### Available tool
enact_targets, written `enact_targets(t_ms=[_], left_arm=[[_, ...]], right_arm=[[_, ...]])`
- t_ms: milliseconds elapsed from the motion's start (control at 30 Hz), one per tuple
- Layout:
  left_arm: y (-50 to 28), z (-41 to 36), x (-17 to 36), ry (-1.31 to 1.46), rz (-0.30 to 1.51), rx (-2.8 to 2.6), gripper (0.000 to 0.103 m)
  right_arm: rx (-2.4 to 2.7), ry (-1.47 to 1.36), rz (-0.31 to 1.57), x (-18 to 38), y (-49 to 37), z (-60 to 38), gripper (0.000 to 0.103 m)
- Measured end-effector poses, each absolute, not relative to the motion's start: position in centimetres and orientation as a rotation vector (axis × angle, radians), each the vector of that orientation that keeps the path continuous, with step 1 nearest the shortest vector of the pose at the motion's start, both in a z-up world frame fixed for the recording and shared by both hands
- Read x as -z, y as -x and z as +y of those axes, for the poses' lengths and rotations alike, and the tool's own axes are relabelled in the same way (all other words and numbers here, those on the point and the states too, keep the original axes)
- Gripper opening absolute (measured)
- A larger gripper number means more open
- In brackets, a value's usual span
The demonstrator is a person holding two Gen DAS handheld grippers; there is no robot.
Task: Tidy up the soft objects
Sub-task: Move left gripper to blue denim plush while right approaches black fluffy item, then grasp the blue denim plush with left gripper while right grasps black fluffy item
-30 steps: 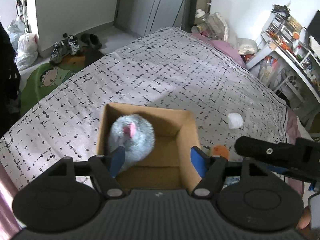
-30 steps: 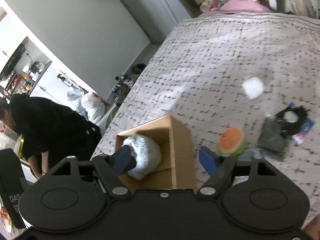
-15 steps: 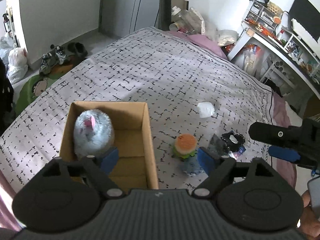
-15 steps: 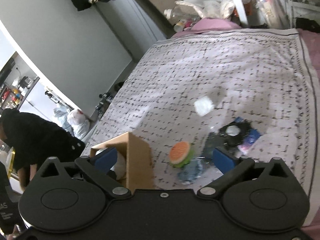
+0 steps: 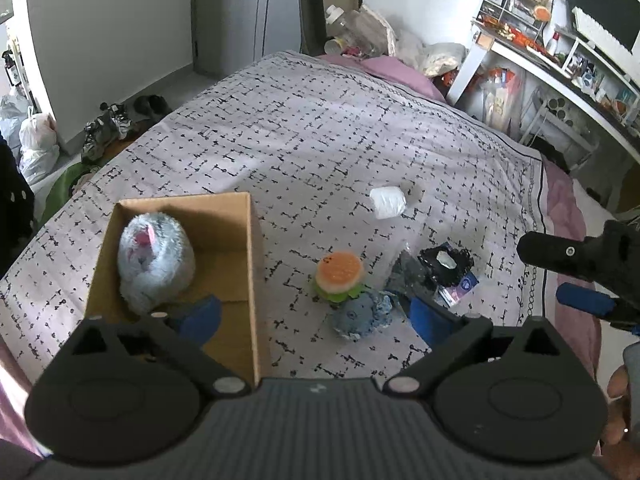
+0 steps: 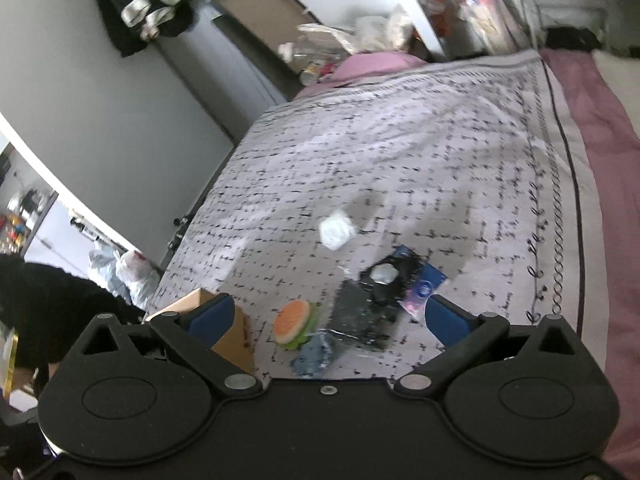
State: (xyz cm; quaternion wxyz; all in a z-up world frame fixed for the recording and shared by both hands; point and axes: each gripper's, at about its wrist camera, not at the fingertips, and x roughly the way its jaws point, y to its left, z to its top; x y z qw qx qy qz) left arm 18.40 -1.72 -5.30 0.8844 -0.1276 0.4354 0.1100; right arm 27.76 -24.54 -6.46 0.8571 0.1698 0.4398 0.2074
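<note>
**Plush in the box, rest on the bed**

While the grey plush (image 5: 154, 260) sits inside the cardboard box (image 5: 250, 264), the burger toy (image 5: 340, 274) and blue plush (image 5: 358, 314) lie just beside it on the bedspread (image 5: 320, 140). Left gripper (image 5: 316, 318) and right gripper (image 6: 330, 318) both gape wide, holding nothing.

we've got both grippers up in the air, each empty w/ jaws spread wide. left gripper (image 5: 316, 316) points fwd and down, blue pads well apart. right gripper (image 6: 326, 318) likewise, blue pads far apart, nothing btwn them. in the left view the right gripper (image 5: 576, 276) shows at the right edge, side-on, one black finger above a blue pad. a bit of our right hand (image 5: 618, 408) shows at that view's lower right edge.
</note>
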Motion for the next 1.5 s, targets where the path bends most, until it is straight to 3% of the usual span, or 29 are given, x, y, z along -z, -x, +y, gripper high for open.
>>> enact_targets(t_ms=[500,867,1233,1500], left_arm=[[-20.5,-4.4,8.1,0.314,0.946,-0.249,0.1],[-22.4,-6.2,12.0,0.27,0.976,-0.231,0.097],[-24.6,-6.4,15.9,0.272,1.005,-0.225,0.086],[-25.9,-6.0,18.0,0.282,1.031,-0.218,0.068]], right_arm=[[-0.465,-0.422,0.972,9.6,-29.1,-26.4,0.102],[-0.427,-0.462,1.021,12.3,-31.5,-26.9,0.081],[-0.39,-0.439,1.048,14.4,-33.9,-25.8,0.077],[-0.372,-0.353,1.076,15.7,-35.8,-23.9,0.077]])
